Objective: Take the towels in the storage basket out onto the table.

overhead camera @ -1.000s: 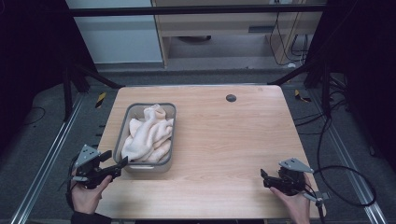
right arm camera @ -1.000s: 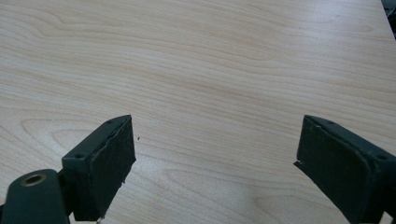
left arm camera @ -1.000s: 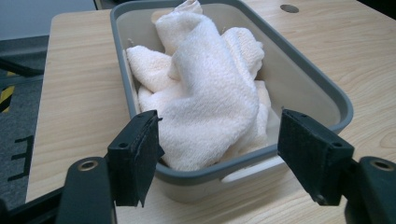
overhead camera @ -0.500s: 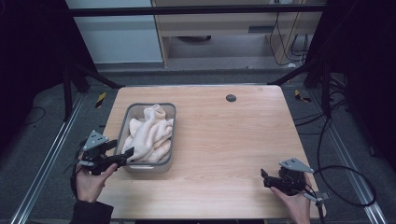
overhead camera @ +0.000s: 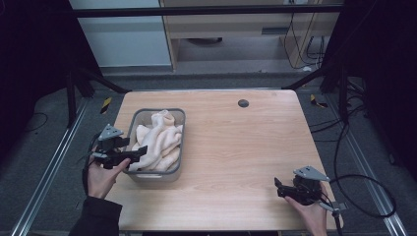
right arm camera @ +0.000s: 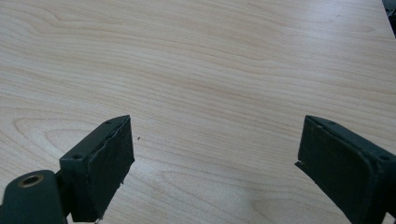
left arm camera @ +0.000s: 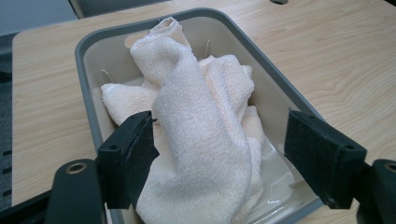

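A cream towel (overhead camera: 160,140) lies crumpled in a grey plastic bin (overhead camera: 181,147) on the left side of the wooden table. My left gripper (overhead camera: 140,151) reaches over the bin's left rim and points across the towel. In the left gripper view its jaws (left arm camera: 219,126) have just been opening and stand wide. A raised fold of the towel (left arm camera: 196,135) lies between them, brushing the left pad and well clear of the right one. My right gripper (overhead camera: 280,189) rests near the front right of the table, open over bare wood (right arm camera: 217,126).
The bin's rim (left arm camera: 88,107) runs close under the left jaw. The table (overhead camera: 236,147) has a small dark round hole (overhead camera: 243,103) near its far edge. Dark frame posts and cables stand beside the table on both sides.
The left hand moved up and forward from the bin's front left corner to its left rim, over the towel. The right hand kept still.
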Available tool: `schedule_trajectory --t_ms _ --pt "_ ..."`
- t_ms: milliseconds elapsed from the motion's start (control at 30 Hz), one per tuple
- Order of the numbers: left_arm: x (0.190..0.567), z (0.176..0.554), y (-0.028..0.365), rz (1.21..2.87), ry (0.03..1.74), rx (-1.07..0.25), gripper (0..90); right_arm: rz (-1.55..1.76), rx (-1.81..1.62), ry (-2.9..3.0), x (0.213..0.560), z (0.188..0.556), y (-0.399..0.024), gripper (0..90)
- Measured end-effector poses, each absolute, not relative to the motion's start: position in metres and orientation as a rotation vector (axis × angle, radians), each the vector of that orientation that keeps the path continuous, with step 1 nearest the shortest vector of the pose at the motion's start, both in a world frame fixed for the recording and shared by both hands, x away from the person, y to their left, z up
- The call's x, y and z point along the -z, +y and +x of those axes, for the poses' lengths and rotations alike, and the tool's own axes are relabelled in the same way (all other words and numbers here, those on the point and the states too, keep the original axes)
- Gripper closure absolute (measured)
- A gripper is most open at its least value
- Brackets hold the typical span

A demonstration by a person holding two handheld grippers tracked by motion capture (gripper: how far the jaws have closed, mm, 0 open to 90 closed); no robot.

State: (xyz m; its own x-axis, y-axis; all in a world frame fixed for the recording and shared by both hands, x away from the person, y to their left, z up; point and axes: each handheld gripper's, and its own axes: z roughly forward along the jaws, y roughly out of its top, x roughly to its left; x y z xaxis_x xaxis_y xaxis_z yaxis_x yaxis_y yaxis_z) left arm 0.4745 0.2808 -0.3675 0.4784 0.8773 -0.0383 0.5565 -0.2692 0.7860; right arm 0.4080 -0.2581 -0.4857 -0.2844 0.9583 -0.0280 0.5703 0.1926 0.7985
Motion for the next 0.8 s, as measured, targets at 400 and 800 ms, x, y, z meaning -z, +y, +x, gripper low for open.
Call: schedule_trajectory --t_ms 400,800 --pt "0.368 0.501 0.273 2.037 1.212 -0.501 22.3 1.421 -0.924 1.948 0.488 0.410 -0.258 10.3" --pt "0.375 0.526 0.265 2.119 1.228 -0.458 20.7 1.416 -0.925 1.960 0.488 0.411 -0.257 10.2"
